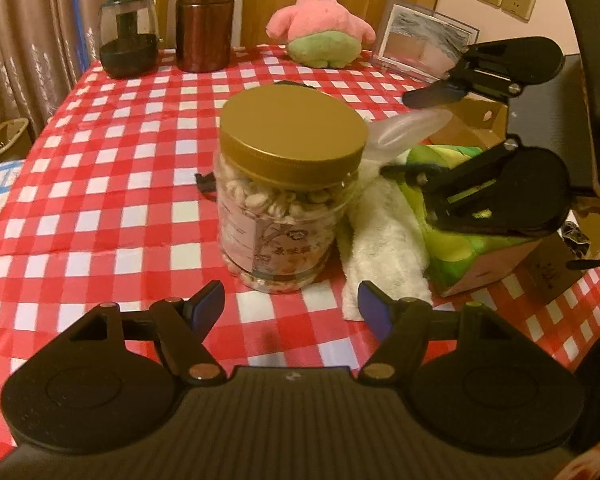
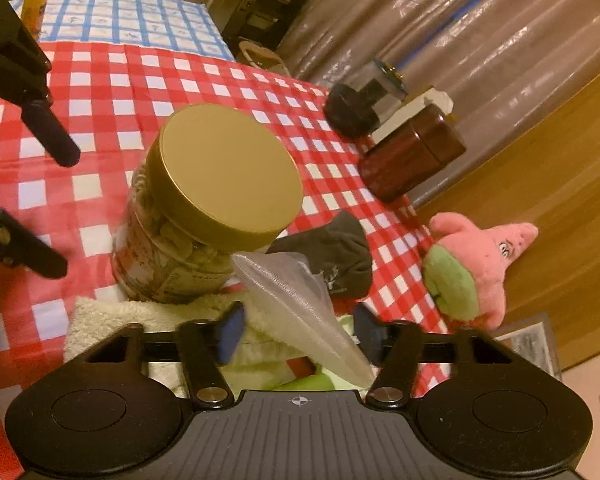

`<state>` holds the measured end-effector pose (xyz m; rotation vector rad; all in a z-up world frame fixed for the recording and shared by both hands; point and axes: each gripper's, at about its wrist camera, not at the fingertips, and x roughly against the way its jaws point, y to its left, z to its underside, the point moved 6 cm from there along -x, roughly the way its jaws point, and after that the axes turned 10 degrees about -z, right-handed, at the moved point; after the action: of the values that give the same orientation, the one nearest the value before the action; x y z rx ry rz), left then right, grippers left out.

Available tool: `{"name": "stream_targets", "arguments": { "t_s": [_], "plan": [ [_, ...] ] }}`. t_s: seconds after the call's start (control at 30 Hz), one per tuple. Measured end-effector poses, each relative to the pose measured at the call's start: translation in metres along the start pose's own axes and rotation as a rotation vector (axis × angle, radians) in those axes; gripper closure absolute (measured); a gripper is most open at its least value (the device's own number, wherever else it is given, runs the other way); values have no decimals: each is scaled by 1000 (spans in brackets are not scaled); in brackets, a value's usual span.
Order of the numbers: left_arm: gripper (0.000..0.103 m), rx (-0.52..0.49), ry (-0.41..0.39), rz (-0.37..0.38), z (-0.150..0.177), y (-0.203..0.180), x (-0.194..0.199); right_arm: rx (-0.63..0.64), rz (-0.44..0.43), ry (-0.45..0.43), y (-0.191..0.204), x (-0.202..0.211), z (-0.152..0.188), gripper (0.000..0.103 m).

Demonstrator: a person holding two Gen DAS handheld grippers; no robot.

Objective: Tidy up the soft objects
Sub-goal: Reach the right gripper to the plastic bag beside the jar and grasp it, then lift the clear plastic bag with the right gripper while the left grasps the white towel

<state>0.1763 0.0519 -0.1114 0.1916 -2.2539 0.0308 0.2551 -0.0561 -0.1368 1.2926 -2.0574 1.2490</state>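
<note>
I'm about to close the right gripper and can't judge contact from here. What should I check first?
1. Right gripper pads on the translucent piece: not ok. It lies between the jaws, with gaps on both sides.
2. Left gripper free: ok, open with nothing between the jaws.
3. Jar stable: ok, upright with its lid on, though right beside the white towel.
4. Room in the cardboard box: cannot tell. The green plush fills what shows.
5. Soft things put away: not ok. The pink plush and dark hat lie out on the tablecloth.
</note>
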Motion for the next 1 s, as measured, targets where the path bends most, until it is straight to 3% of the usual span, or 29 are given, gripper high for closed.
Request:
{"name": "stream_targets", "arguments": {
  "t_s": [0.17,0.43,0.7,0.87,0.93,1.0],
  "plan": [
    [33,7,9,40,1,-9,-4,-58,51,-23,-8,13,6,96],
    [33,1,6,96,-2,-33,-6,-317,146,-132,-30,71,23,98],
    [38,-35,6,101,-4,-54,-16,-707,244,-262,-61,127,55,99],
    [40,-71,25,95,-1,-66,-29,-836,269,-293,-67,149,73,99],
    [48,-82,31,94,0,-69,-35,-874,265,-291,-69,152,78,99],
    [50,-89,42,92,0,-72,-41,-907,259,-298,-69,156,84,99]
  ]
}}
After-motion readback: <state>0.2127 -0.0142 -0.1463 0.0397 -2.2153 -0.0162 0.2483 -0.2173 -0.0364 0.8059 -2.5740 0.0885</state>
